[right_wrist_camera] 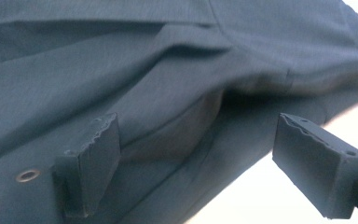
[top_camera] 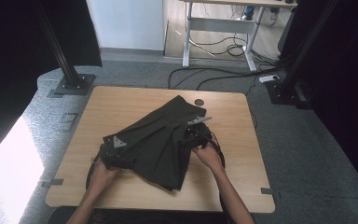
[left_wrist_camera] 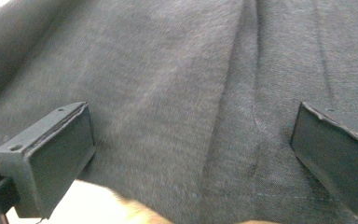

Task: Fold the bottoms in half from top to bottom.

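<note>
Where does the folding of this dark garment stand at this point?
Partly done: the dark garment lies on the table already doubled into layers, with a folded edge visible in the right gripper view. In hand: the left tongs and right tongs sit at its two sides, jaws open, gripping nothing. Left: the bundle is skewed and loose, so further folds and squaring up probably remain.

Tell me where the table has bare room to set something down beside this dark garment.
Bare wood lies along the far left corner of the table, the right edge past the right tongs, and the near strip before the hands. The middle is crowded: the dark garment spreads there, with the left tongs at its left edge.
</note>
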Available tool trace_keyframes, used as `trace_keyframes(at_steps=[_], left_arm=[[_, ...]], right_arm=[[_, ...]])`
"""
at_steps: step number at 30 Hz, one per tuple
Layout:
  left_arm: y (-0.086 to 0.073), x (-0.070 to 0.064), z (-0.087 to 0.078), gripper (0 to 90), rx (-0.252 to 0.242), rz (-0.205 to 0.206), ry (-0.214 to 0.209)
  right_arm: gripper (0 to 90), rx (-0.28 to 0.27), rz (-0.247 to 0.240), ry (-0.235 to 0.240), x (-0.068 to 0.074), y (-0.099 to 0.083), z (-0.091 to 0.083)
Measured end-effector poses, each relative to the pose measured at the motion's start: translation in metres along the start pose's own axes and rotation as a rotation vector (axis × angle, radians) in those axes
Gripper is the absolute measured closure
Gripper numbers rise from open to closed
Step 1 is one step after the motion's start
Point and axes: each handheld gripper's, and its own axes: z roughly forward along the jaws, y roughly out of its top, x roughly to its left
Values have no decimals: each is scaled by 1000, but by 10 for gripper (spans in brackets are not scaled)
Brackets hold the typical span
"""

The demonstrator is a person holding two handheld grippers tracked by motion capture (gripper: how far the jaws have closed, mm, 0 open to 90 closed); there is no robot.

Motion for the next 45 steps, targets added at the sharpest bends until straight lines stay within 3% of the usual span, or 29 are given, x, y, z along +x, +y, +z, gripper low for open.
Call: trace_keyframes(at_steps=[12, 20, 24, 31, 37, 42, 45], left_arm=[[-8, 47, -1, 0, 3, -97, 50], [-11, 60, 0, 0, -3, -130, 57], [-11, 65, 1, 0, -6, -138, 62], [-9, 75, 3, 0, -10, -151, 89], [0, 84, 9, 0, 1, -132, 104], [15, 91, 22, 0, 10, -135, 89], [20, 91, 25, 0, 14, -114, 78]], right_arm=[[147, 10, -28, -23, 0, 39, 34], [139, 49, -1, -32, -10, 28, 66], [138, 93, -33, -36, -8, 16, 76], [136, 95, -58, -47, 9, 0, 65], [136, 99, -29, -58, 35, -26, 41], [135, 105, 22, -64, 63, -46, 20], [135, 114, 40, -44, 69, -53, 10]])
